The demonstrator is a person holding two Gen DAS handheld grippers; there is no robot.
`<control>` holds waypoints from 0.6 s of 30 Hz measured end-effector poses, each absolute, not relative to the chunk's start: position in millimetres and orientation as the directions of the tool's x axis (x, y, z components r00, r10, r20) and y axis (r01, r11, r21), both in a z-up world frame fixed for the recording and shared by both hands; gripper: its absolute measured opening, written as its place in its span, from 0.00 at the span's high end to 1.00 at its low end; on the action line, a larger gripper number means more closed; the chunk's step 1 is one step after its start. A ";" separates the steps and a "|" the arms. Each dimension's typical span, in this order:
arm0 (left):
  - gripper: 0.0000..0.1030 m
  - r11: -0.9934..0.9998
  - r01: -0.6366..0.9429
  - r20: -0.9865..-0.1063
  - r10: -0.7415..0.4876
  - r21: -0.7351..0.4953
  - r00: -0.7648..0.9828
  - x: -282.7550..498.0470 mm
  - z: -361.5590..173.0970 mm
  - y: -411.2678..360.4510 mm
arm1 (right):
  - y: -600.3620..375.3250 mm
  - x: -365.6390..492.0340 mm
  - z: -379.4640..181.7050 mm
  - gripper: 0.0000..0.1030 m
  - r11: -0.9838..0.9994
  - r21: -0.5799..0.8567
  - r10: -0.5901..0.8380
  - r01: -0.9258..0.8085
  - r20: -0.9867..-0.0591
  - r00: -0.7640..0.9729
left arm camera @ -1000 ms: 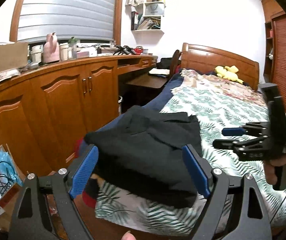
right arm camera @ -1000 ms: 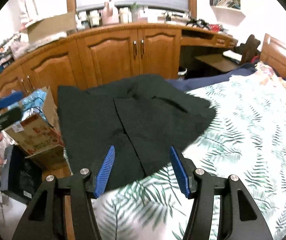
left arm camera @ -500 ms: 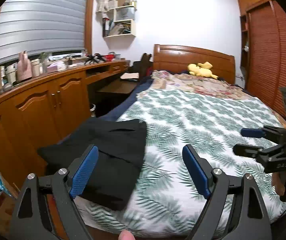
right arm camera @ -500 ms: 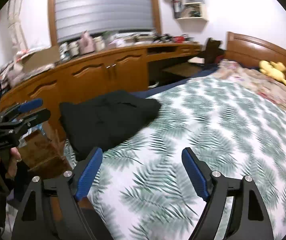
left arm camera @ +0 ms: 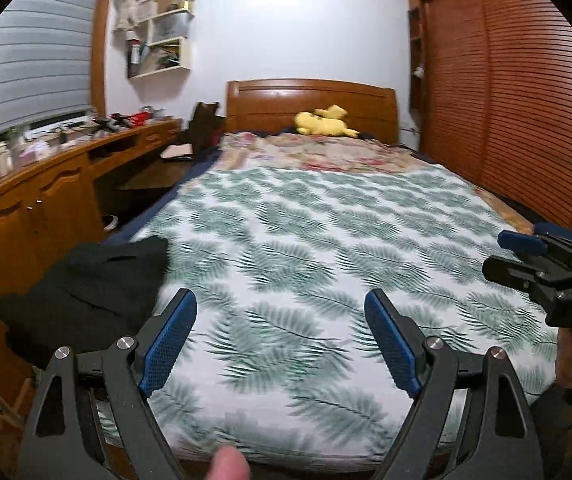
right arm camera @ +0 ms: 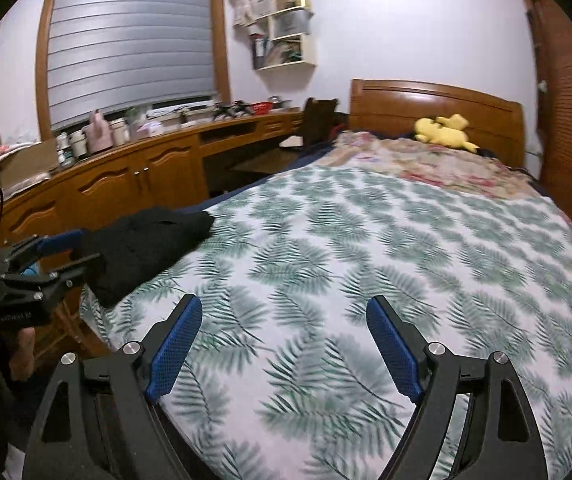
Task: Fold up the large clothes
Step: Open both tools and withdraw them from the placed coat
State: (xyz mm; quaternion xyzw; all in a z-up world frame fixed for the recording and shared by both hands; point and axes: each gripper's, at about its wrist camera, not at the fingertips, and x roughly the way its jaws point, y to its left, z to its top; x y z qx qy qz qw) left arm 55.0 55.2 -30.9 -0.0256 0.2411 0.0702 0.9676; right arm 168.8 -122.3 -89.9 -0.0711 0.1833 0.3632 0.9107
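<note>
Both views have swung off the soft, folded black garment (left arm camera: 86,292) onto leaf-print sheet (left arm camera: 306,260).

We see a bed (left arm camera: 306,240) under a leaf-patterned sheet (right arm camera: 366,260); a folded black garment (right arm camera: 150,240) lies at its near left corner, a floral quilt (left arm camera: 326,154) and a yellow plush toy (left arm camera: 322,122) near the headboard.

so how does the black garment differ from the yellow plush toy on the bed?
Place: the black garment lies at the foot-end corner of the bed, on the cabinet side; the yellow plush toy sits by the headboard.
Shape: the garment is a flat folded pile overhanging the mattress edge; the toy is a rounded lump.
Size: the garment looks larger, though nearer.
Shared: both rest on the bed, untouched.
</note>
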 end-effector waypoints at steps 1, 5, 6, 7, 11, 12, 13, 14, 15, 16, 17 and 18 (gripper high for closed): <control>0.16 0.990 -0.139 -0.475 0.115 -0.016 0.872 56.6 -32.6 48.6 | -129.9 164.1 -91.4 0.17 0.739 0.000 0.623 -0.674 -0.381 0.683; 0.16 0.996 -0.084 -0.489 0.062 -0.023 0.870 61.7 -39.9 18.1 | -153.4 146.5 -98.1 0.17 0.785 -0.002 0.573 -0.619 -0.376 0.728; 0.16 0.998 -0.066 -0.491 0.045 -0.025 0.870 62.7 -41.4 9.9 | -160.1 141.6 -99.1 0.17 0.795 -0.002 0.560 -0.606 -0.379 0.737; 0.16 0.998 -0.051 -0.493 0.032 -0.025 0.869 63.1 -42.5 1.8 | -166.4 133.8 -100.0 0.17 0.808 -0.003 0.545 -0.589 -0.378 0.749; 0.16 1.000 -0.014 -0.500 0.002 -0.019 0.866 62.4 -42.3 -22.9 | -184.2 109.8 -101.7 0.17 0.840 0.009 0.506 -0.542 -0.371 0.779; 0.16 1.000 -0.004 -0.502 -0.007 -0.021 0.865 61.9 -41.9 -30.1 | -188.5 106.0 -101.4 0.17 0.845 0.020 0.503 -0.534 -0.370 0.781; 0.16 1.000 0.006 -0.505 -0.018 -0.025 0.863 61.5 -41.5 -35.2 | -192.9 101.4 -101.1 0.17 0.853 0.028 0.494 -0.522 -0.370 0.787; 0.16 0.999 0.017 -0.507 -0.030 -0.031 0.862 61.2 -40.3 -39.9 | -198.1 96.7 -100.3 0.17 0.860 0.034 0.485 -0.510 -0.370 0.793; 0.16 0.999 0.024 -0.506 -0.037 -0.033 0.862 60.6 -38.8 -43.8 | -200.8 94.8 -100.4 0.17 0.864 0.040 0.479 -0.502 -0.370 0.796; 0.16 0.999 0.030 -0.504 -0.043 -0.034 0.862 60.0 -37.3 -47.1 | -205.7 89.4 -98.3 0.17 0.869 0.045 0.474 -0.494 -0.367 0.801; 0.16 0.999 0.036 -0.501 -0.048 -0.034 0.864 58.1 -34.5 -51.5 | -209.1 85.2 -96.7 0.17 0.873 0.047 0.468 -0.486 -0.363 0.806; 0.16 0.999 0.042 -0.498 -0.054 -0.035 0.866 56.4 -32.0 -54.8 | -212.5 80.4 -94.4 0.17 0.878 0.045 0.460 -0.477 -0.358 0.813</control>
